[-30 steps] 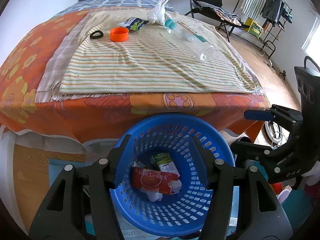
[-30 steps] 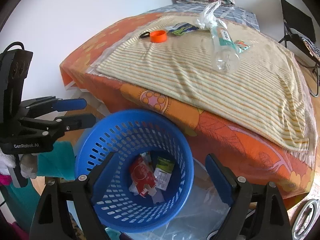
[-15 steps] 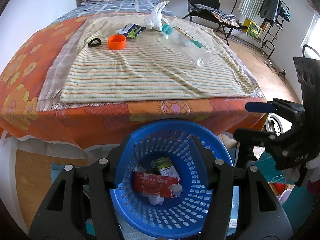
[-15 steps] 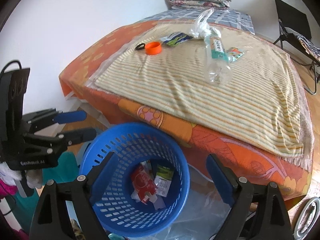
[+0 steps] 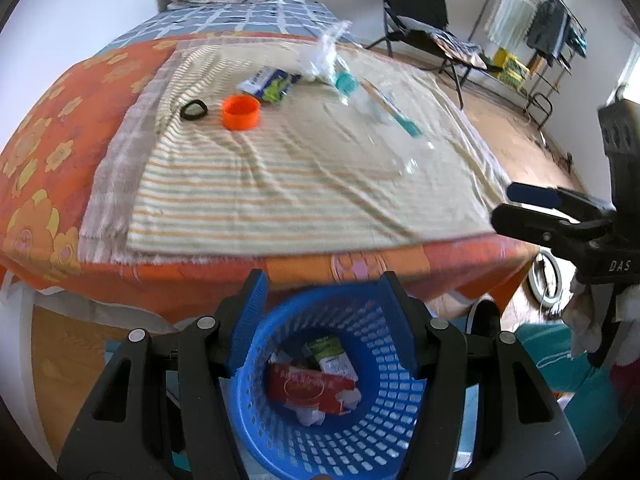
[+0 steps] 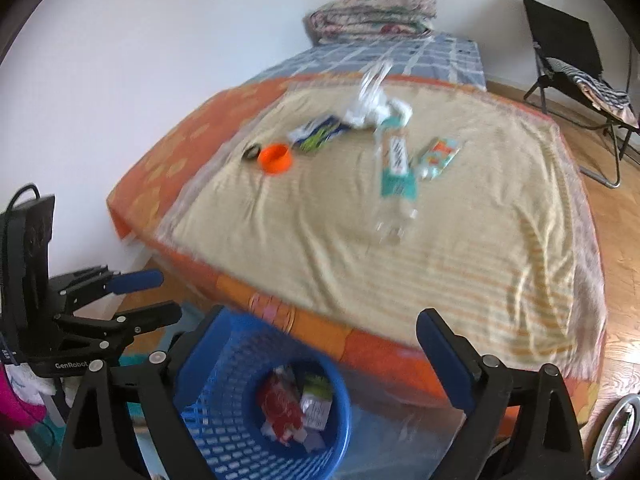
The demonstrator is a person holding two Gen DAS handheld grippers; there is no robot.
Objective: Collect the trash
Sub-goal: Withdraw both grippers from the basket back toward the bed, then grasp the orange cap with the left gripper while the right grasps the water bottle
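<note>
White painted walls (image 6: pixel 168 40), low bed with orange floral cover (image 5: pixel 48 152), folded patterned quilt (image 6: pixel 370 12) at head, black folding chair (image 6: pixel 564 40), wooden plank floor (image 6: pixel 624 216), clothes drying rack (image 5: pixel 532 28), daylight from right

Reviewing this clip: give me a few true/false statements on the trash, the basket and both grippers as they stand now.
1. The blue basket already holds trash. True.
2. The orange cap lies in the basket. False: it sits on the striped cloth.
3. The right gripper grips the clear bottle. False: it is open and empty; the bottle lies on the cloth.
4. The left gripper is open and empty. True.
5. The black ring lies beside the cap. True.
</note>
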